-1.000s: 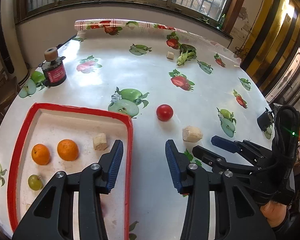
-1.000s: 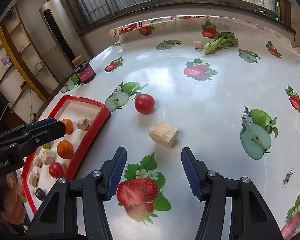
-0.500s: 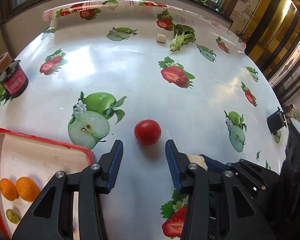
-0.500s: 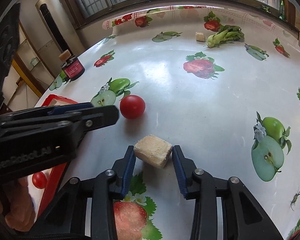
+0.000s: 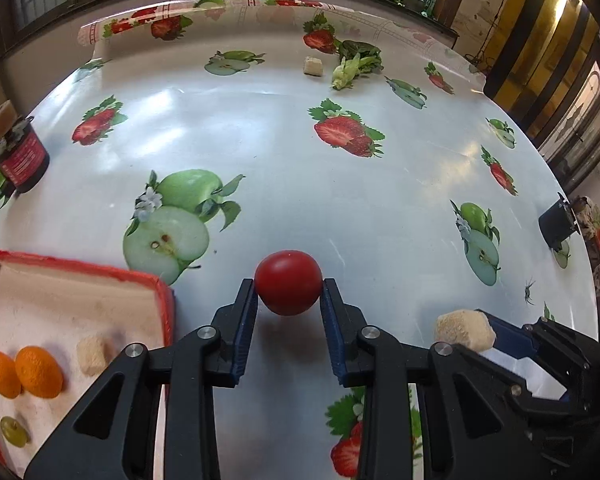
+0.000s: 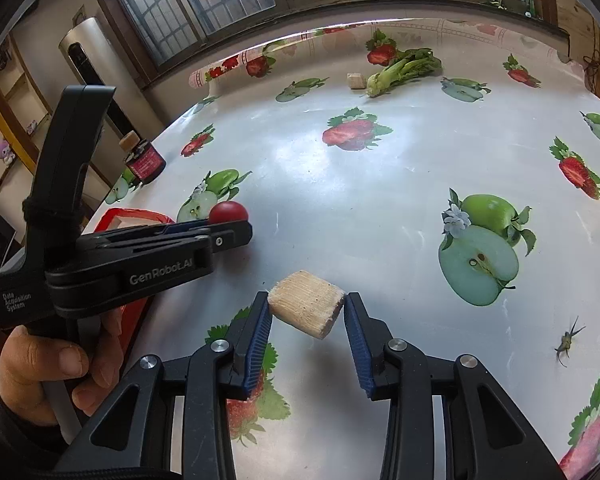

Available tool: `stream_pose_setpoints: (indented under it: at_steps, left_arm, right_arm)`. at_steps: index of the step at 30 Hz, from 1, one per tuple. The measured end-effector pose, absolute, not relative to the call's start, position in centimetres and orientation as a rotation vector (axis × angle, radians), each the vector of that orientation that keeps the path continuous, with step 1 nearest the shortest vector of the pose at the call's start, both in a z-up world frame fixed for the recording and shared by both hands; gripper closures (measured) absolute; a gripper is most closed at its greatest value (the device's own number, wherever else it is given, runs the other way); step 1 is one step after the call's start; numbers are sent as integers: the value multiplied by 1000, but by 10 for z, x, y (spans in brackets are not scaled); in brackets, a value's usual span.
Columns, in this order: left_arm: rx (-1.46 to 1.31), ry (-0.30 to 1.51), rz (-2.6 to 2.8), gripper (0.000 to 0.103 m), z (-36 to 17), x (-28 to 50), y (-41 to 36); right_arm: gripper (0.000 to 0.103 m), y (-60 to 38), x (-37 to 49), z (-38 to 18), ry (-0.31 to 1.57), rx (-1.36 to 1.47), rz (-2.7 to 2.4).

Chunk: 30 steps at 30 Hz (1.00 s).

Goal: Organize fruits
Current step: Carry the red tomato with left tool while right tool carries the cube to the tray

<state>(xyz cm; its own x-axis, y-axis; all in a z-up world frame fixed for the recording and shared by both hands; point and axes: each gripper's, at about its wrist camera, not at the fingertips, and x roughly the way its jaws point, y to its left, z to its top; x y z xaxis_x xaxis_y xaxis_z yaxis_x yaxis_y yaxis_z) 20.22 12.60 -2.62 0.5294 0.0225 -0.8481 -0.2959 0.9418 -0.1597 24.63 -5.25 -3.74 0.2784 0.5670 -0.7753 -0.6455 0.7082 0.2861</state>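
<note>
A red tomato (image 5: 288,288) sits between the pads of my left gripper (image 5: 288,300), whose jaws are closing; both pads touch its sides. The same tomato (image 6: 228,213) shows just past the left gripper (image 6: 236,232) in the right wrist view. My right gripper (image 6: 306,316) is shut on a beige spongy block (image 6: 306,308), held slightly above the tablecloth with its shadow beneath. The block (image 5: 464,330) also appears at lower right in the left wrist view. The red tray (image 5: 164,292) at lower left holds two oranges (image 5: 38,370), a green grape (image 5: 14,431) and a beige block (image 5: 92,356).
A dark jar (image 5: 20,156) stands at the table's left edge. A leafy vegetable (image 5: 356,66) and a small beige block (image 5: 313,66) lie at the far side. A black object (image 5: 556,228) sits at the right edge. A person's hand (image 6: 56,368) grips the left tool.
The left gripper moved forward from over the tray to the tomato and narrowed around it. The right gripper closed on the beige block and raised it off the cloth.
</note>
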Motion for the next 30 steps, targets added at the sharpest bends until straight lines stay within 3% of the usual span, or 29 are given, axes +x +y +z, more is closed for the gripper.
stream_pose_setpoints:
  at_steps: [30]
  left_arm:
    - [-348,852,368,73,17,34,140]
  right_arm:
    - [65,-19,149,-4,934,-134,1018]
